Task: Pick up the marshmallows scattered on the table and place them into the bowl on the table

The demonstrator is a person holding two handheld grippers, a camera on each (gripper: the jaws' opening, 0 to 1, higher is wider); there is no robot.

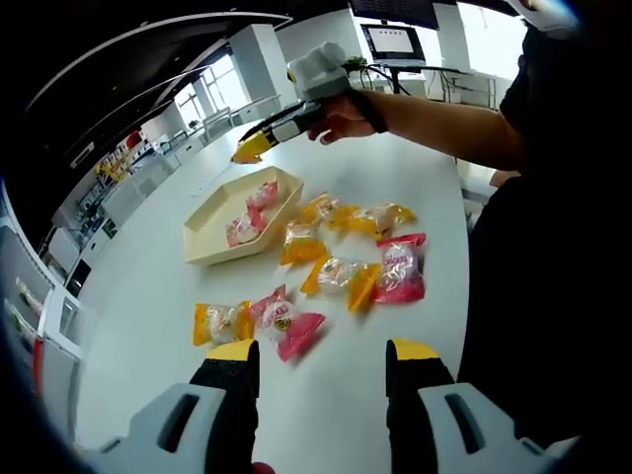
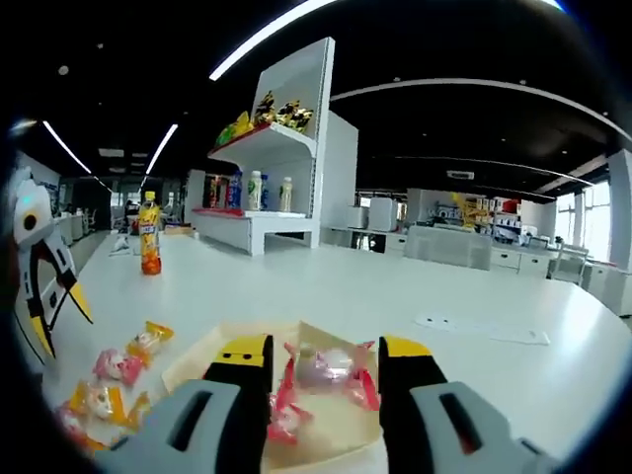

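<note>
Left gripper (image 1: 321, 355) hovered over the near part of the table (image 1: 148, 296), jaws spread wide, nothing between them. Just ahead of its tips lay a pink pack (image 1: 286, 324) touching a yellow pack (image 1: 219, 322). Further in sat a loose cluster: a larger pink pack (image 1: 400, 269), an orange-ended clear pack (image 1: 341, 276), an orange pack (image 1: 301, 245), and two more yellow ones (image 1: 375, 217) toward the far side.

Bowl (image 1: 237, 217), a cream hexagonal tray, sat on the table left of the cluster in the left gripper view, away from the table's edges. It held two pink marshmallow packs (image 1: 252, 212), lying together toward one side.

Right gripper (image 1: 252, 146) showed in the left gripper view, held in a hand (image 1: 341, 118) above the bowl's far end, yellow tips close together; couldn't tell from there if anything was pinched.

Right gripper view: its own jaws (image 2: 314, 360) stood apart and empty, looking down over the bowl (image 2: 336, 434). The pink packs (image 2: 326, 370) lay in the bowl between and below the tips, not gripped. More packs (image 2: 123, 360) lay on the table left of the bowl. Left gripper (image 2: 44, 276) showed at the left edge of that view.

Far across the table stood an orange drink bottle (image 2: 149, 237). Beyond it, a white shelf unit (image 2: 272, 168) with bottles and snack bags.
</note>
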